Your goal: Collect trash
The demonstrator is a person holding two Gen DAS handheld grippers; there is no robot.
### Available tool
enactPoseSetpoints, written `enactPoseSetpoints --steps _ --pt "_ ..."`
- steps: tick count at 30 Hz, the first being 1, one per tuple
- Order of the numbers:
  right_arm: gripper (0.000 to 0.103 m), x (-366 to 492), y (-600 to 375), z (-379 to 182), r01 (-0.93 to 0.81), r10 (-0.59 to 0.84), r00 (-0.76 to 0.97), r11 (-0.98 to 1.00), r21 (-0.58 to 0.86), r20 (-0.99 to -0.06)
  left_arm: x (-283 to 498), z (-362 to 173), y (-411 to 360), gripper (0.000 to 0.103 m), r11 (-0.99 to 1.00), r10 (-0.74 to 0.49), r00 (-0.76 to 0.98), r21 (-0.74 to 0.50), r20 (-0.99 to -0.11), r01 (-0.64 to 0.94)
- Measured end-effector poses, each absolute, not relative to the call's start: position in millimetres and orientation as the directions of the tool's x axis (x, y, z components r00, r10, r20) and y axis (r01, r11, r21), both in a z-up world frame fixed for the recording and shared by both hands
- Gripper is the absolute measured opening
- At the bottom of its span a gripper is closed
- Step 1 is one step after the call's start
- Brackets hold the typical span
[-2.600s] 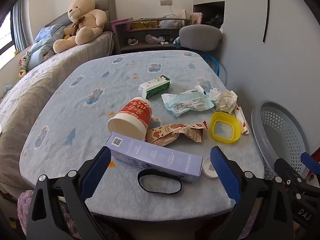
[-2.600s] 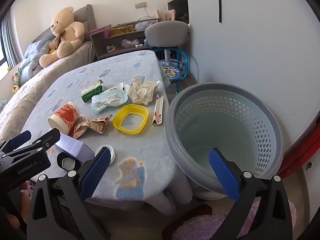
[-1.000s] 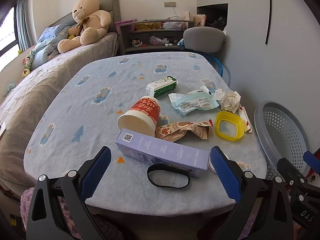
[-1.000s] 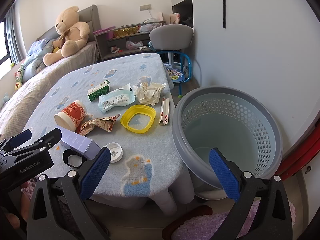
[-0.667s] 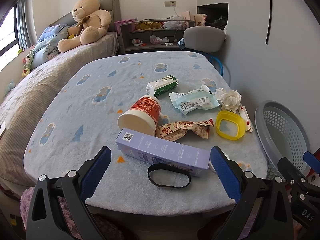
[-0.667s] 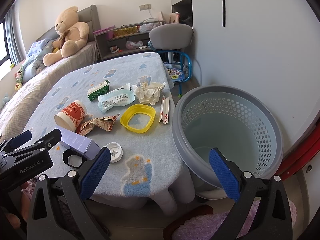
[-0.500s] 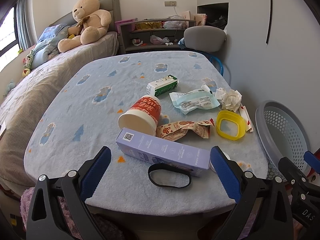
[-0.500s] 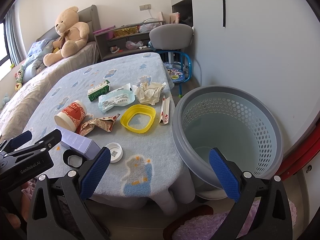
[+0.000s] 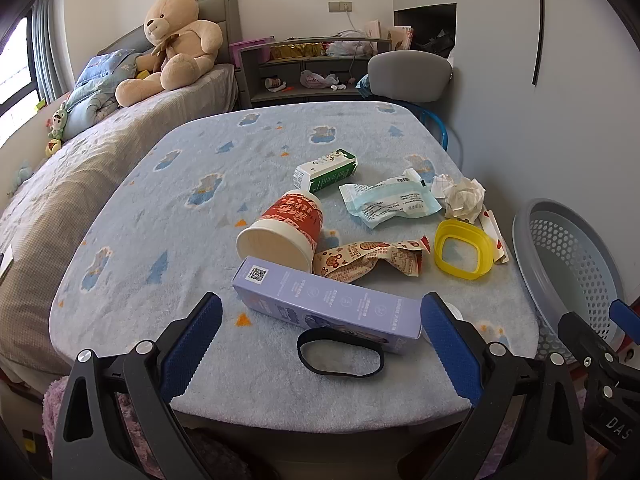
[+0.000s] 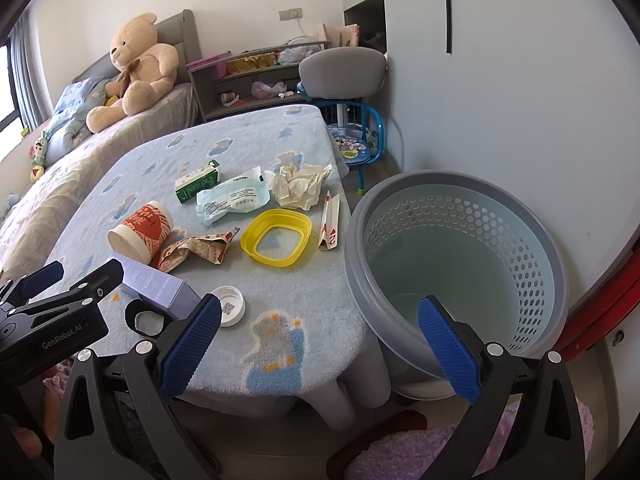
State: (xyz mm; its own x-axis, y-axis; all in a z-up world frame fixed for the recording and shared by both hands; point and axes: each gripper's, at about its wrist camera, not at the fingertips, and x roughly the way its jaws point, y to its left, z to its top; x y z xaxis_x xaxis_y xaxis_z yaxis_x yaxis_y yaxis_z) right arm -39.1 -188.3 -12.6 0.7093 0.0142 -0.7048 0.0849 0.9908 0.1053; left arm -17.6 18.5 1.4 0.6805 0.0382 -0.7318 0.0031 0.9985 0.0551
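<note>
Several pieces of trash lay on the tabletop (image 9: 132, 220) left of the grey basket (image 10: 456, 256): purple box (image 9: 324, 300), paper cup (image 9: 284, 228), yellow ring (image 10: 276, 236). Only the right view showed the white cap (image 10: 229, 305). Both claws, left (image 9: 320, 348) and right (image 10: 320, 344), hung released short of the box.

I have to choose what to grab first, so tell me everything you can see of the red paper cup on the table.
The red paper cup lies on its side on the blue fleece tablecloth, its open white mouth towards the grippers and its base towards the green carton. It looks empty and uncrushed, with a white pattern on red and a rolled rim. The purple box lies just in front of its rim, and a crumpled snack wrapper lies against its side. Neither gripper touches it.
</note>
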Motion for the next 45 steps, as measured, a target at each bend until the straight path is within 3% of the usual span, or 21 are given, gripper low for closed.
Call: enactPoseSetpoints --steps 16,26,36,39,43,45 --pt "0.097 -38.8 -184.7 -14.7 0.072 0.025 0.705 0.992 0.106 -0.709 -15.1 -1.2 21.6 0.095 0.998 0.048 0.678 0.058 -0.734 -0.008" --pt "0.097 -24.9 -167.6 -41.9 -0.045 0.149 0.627 0.987 0.155 -0.765 -18.4 -20.2 59.1 0.095 0.992 0.124 0.644 0.095 -0.754 -0.080" --pt "0.096 -2.7 -146.4 -67.5 -0.092 0.173 0.604 0.985 0.147 -0.778 -17.0 -36.4 84.8 0.095 0.988 0.146 0.606 0.091 -0.782 -0.122" --pt "0.094 4.7 -142.1 -71.1 -0.106 0.168 0.601 0.986 0.131 -0.782 -16.1 -40.9 85.9 0.095 0.991 0.129 0.597 0.075 -0.791 -0.115" --pt "0.077 12.3 -130.9 -77.9 -0.130 0.134 0.588 0.989 0.070 -0.797 -13.5 -47.9 84.1 0.095 0.993 0.106 0.582 0.058 -0.806 -0.101" --pt "0.076 15.7 -126.7 -81.8 -0.144 0.136 0.579 0.988 0.064 -0.804 -12.7 -50.3 83.2 0.095 0.994 0.099 0.580 0.051 -0.809 -0.098"
